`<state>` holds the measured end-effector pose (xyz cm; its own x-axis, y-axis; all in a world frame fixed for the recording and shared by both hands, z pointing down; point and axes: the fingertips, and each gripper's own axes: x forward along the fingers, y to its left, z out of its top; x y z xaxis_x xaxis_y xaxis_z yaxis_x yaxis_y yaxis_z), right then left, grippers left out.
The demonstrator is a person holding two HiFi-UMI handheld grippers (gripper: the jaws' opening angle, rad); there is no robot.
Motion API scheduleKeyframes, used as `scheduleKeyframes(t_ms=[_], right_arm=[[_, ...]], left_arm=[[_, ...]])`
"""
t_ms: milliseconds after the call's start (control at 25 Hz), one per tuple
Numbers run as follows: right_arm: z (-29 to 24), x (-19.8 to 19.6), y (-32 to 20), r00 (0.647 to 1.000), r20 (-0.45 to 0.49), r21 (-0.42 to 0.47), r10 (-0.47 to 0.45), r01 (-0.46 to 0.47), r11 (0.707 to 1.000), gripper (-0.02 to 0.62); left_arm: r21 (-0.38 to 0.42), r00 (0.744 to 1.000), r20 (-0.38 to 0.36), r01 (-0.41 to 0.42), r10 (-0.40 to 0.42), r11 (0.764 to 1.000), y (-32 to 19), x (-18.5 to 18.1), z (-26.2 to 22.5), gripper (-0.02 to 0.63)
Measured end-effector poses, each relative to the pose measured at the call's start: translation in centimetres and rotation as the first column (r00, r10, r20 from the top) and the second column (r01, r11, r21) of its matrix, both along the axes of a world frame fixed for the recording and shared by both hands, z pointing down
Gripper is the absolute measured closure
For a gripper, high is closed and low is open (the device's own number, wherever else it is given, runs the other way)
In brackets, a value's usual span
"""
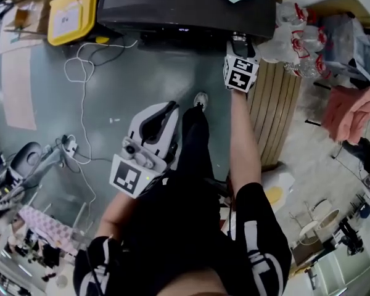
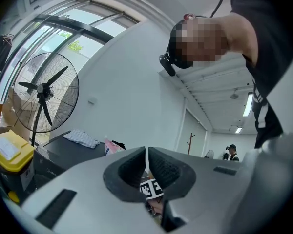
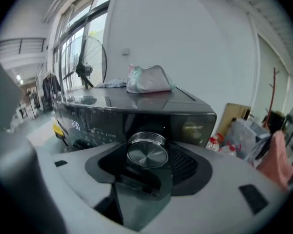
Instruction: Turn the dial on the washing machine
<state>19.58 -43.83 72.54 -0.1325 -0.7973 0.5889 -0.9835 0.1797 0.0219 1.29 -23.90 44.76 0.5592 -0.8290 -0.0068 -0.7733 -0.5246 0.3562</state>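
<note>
Dial (image 3: 147,149): on front panel of washing machine (image 3: 195,125), between the spread jaws of right gripper (image 3: 151,161); pads seemingly clear of it. To turn it, close squarely on rim and rotate about its axis. Left gripper (image 2: 146,165): jaws pressed together, empty.

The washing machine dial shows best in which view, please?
The right gripper view: the dial sits large and central between open jaws. The head view hides it behind the right gripper; the left gripper view misses it.

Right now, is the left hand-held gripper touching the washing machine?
No, the left hand-held gripper hangs by the person's leg, well apart from the washing machine.
</note>
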Motion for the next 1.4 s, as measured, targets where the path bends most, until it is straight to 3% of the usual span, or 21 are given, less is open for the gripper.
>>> scheduleKeyframes(t_ms=[40, 120, 160, 200, 240, 320, 360, 440, 520, 600, 680, 720, 760, 800, 840, 1080, 1400], right_arm=[[0.0, 0.3, 0.0, 0.993, 0.115, -0.008, 0.034, -0.033, 0.999, 0.313], [0.2, 1.1, 0.1, 0.911, 0.397, -0.051, 0.107, -0.095, 0.994, 0.314], [0.3, 1.3, 0.1, 0.870, 0.477, -0.062, 0.122, -0.105, 0.993, 0.314], [0.4, 1.4, 0.2, 0.865, 0.488, -0.057, 0.117, -0.102, 0.993, 0.312], [0.4, 1.4, 0.3, 0.896, 0.433, -0.035, 0.098, -0.092, 0.995, 0.306], [0.2, 1.1, 0.6, 0.980, 0.194, 0.023, 0.039, -0.044, 0.999, 0.275], [0.2, 0.9, 0.6, 0.998, 0.064, 0.040, 0.008, -0.011, 0.999, 0.270], [0.6, 0.4, 0.5, 0.987, -0.158, 0.032, -0.032, 0.038, 0.999, 0.268], [1.1, 0.1, 0.2, 0.958, -0.285, 0.020, -0.043, 0.051, 0.998, 0.272], [1.2, -0.1, 0.2, 0.971, -0.237, 0.035, -0.024, 0.033, 0.999, 0.302], [1.2, 0.2, 0.1, 0.999, 0.027, 0.030, 0.028, -0.028, 0.999, 0.307], [1.3, 0.5, 0.1, 0.978, 0.200, 0.009, 0.064, -0.067, 0.998, 0.307], [1.3, 0.7, 0.0, 0.933, 0.347, -0.018, 0.097, -0.097, 0.995, 0.307], [1.3, 0.9, 0.0, 0.893, 0.434, -0.035, 0.116, -0.112, 0.993, 0.307], [1.3, 1.0, 0.0, 0.880, 0.460, -0.037, 0.119, -0.115, 0.993, 0.305], [-2.8, -0.3, 4.0, 0.962, 0.267, 0.032, 0.053, -0.064, 0.997, 0.279], [-15.4, -5.5, 18.5, 0.981, 0.196, 0.140, 0.014, -0.042, 0.989, 0.319]], left_arm=[[-0.003, 1.000, -0.004, 0.006, -0.006, 1.000, 0.0, -0.2, 0.2, 0.569], [-0.007, 1.000, -0.013, 0.016, -0.016, 1.000, 0.2, -0.4, 0.4, 0.569], [-0.008, 1.000, -0.016, 0.017, -0.017, 1.000, 0.2, -0.4, 0.5, 0.569], [-0.008, 1.000, -0.016, 0.016, -0.016, 1.000, 0.2, -0.3, 0.7, 0.569], [-0.007, 1.000, -0.015, 0.014, -0.014, 1.000, 0.3, -0.2, 0.8, 0.569], [-0.005, 1.000, -0.010, 0.011, -0.011, 1.000, 0.4, -0.1, 0.8, 0.569], [-0.004, 1.000, -0.006, 0.010, -0.010, 1.000, 0.4, 0.0, 0.9, 0.569], [-0.006, 1.000, 0.000, 0.008, -0.008, 1.000, 0.4, 0.1, 1.0, 0.569], [-0.010, 1.000, 0.000, 0.010, -0.010, 1.000, 0.4, 0.2, 1.1, 0.569], [-0.013, 1.000, -0.002, 0.012, -0.012, 1.000, 0.3, 0.2, 1.2, 0.569], [-0.017, 1.000, -0.005, 0.012, -0.012, 1.000, 0.4, 0.1, 1.3, 0.569], [-0.018, 1.000, -0.007, 0.012, -0.012, 1.000, 0.4, 0.0, 1.4, 0.569], [-0.018, 1.000, -0.008, 0.011, -0.011, 1.000, 0.4, -0.1, 1.5, 0.569], [-0.019, 1.000, -0.008, 0.009, -0.009, 1.000, 0.4, -0.1, 1.5, 0.569], [-0.018, 1.000, -0.007, 0.007, -0.007, 1.000, 0.5, -0.1, 1.5, 0.569], [0.035, 1.000, -0.016, 0.005, -0.005, 0.999, 4.1, -1.6, -1.3, 0.569], [0.155, 0.999, -0.034, -0.027, 0.032, 0.987, 13.2, -7.8, -8.9, 0.569]])
